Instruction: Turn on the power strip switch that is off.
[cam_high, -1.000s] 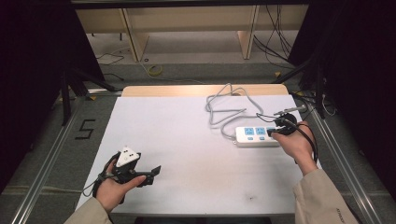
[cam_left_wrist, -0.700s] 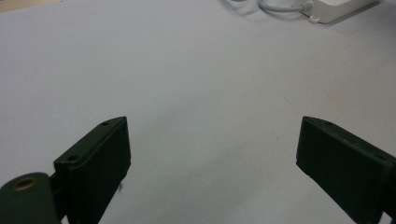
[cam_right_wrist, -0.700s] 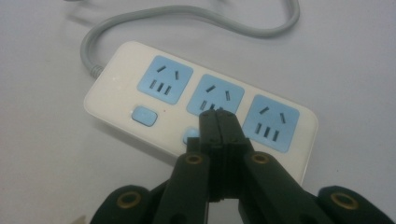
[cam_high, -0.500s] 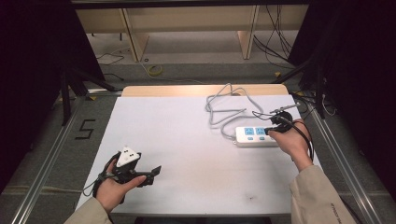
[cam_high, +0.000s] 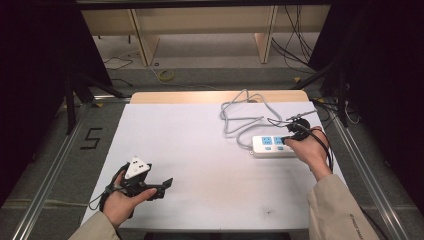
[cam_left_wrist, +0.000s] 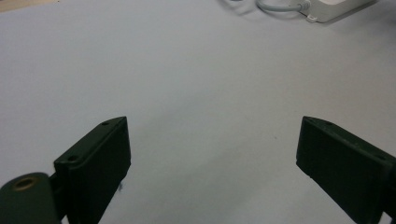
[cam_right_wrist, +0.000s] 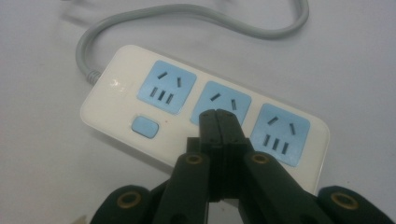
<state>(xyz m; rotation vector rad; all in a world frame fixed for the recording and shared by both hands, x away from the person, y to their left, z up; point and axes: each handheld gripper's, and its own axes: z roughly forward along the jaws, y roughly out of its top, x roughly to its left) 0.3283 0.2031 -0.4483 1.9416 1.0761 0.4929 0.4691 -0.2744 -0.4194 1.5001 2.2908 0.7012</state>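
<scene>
Right gripper (cam_right_wrist: 218, 116) newly over power strip's (cam_right_wrist: 116, 100) middle socket

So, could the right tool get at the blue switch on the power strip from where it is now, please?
Probably yes: the right tool, shut, sits over the middle socket of the power strip, and the blue switch lies uncovered right beside it.

"5" marked on floor (cam_high: 91, 138) left of table (cam_high: 200, 150).

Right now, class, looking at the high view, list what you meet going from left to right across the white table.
Left gripper → coiled grey cable → white power strip → right gripper, its tip over the strip's right part.
</scene>
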